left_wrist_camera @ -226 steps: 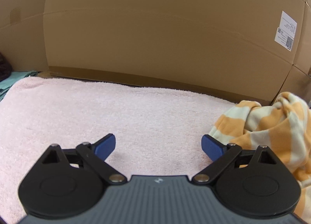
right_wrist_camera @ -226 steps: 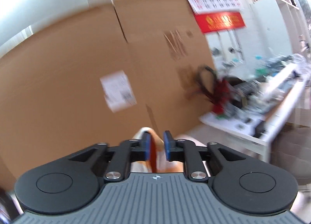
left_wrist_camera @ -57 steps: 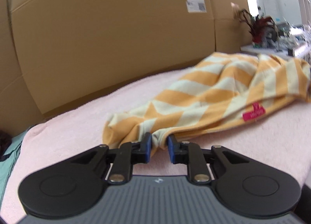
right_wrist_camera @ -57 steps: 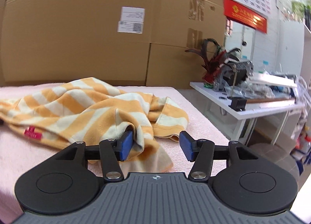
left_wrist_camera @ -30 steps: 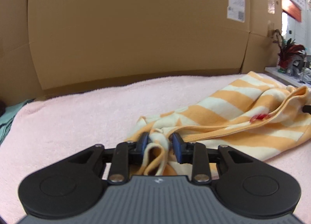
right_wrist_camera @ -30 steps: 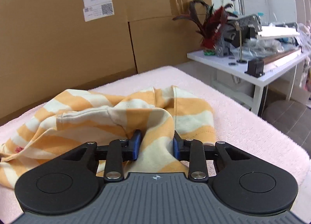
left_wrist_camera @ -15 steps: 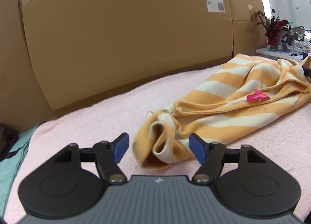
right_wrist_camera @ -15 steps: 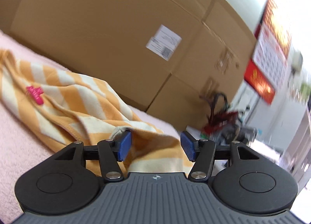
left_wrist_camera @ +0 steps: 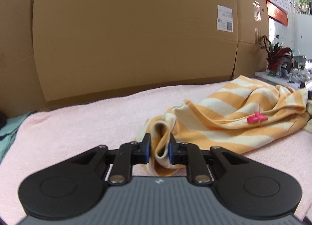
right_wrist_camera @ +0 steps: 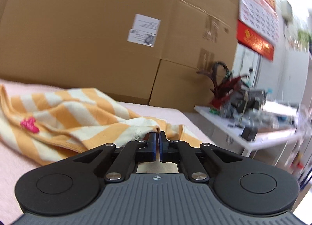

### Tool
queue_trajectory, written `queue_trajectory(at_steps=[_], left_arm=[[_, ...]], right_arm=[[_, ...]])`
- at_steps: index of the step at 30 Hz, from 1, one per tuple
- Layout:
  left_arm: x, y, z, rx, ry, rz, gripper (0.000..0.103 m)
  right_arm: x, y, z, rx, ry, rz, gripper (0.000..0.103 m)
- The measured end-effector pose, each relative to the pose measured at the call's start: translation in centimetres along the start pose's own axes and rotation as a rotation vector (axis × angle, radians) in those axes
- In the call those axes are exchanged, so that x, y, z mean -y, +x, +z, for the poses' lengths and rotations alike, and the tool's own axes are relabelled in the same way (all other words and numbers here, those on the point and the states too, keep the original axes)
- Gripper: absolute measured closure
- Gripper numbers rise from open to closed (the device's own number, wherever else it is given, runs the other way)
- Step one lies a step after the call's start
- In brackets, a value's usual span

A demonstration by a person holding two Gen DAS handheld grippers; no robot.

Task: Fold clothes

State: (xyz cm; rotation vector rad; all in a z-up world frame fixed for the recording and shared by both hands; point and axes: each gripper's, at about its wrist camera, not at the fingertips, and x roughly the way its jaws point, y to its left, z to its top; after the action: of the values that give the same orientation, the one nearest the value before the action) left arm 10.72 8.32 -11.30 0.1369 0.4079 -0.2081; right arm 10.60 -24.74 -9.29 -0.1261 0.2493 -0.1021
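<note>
Left wrist view: the left gripper (left_wrist_camera: 158,150), jaws just closing, clamps a bunched end of the orange-striped garment (left_wrist_camera: 230,121), which stretches away rightward across the pink towel (left_wrist_camera: 78,123).

Right wrist view: the right gripper (right_wrist_camera: 157,145), jaws just closed, pinches the garment's opposite hem; how much cloth sits between the pads is unclear.

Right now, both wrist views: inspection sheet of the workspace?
Surface: pink towel covers the bed.
Job's things: striped garment, crumpled, unfolded; pink tag showing.
Clutter: teal cloth at the towel's left edge.
Grippers: left gripper just closed on a bunched corner of the garment; right gripper just closed, pinching the garment's edge at its tips.
Cables: nothing seen.
Surroundings: cardboard boxes behind; white table with plant; calendar.
</note>
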Motion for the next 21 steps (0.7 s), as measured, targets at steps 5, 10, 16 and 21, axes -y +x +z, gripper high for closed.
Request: queue_trajectory(at_steps=[5, 10, 16, 21], left_arm=[[1.0, -0.8, 0.0, -0.005, 0.079, -0.01, 0.055], [1.1, -2.6, 0.9, 0.036, 0.125, -0.033, 0.048], [1.7, -0.3, 1.9, -0.023, 0.177, -0.094, 0.044], [1.2, 2.5, 2.5, -0.078, 0.08, -0.16, 0.069]], right_arm=[[2.5, 0.3, 0.0, -0.045, 0.247, 0.088, 0.101], [3.9, 1.7, -1.1, -0.138, 0.414, 0.132, 0.101], [3.3, 1.6, -1.4, -0.14, 0.399, 0.124, 0.1], [3.4, 1.0, -1.5, -0.127, 0.35, 0.093, 0.1]])
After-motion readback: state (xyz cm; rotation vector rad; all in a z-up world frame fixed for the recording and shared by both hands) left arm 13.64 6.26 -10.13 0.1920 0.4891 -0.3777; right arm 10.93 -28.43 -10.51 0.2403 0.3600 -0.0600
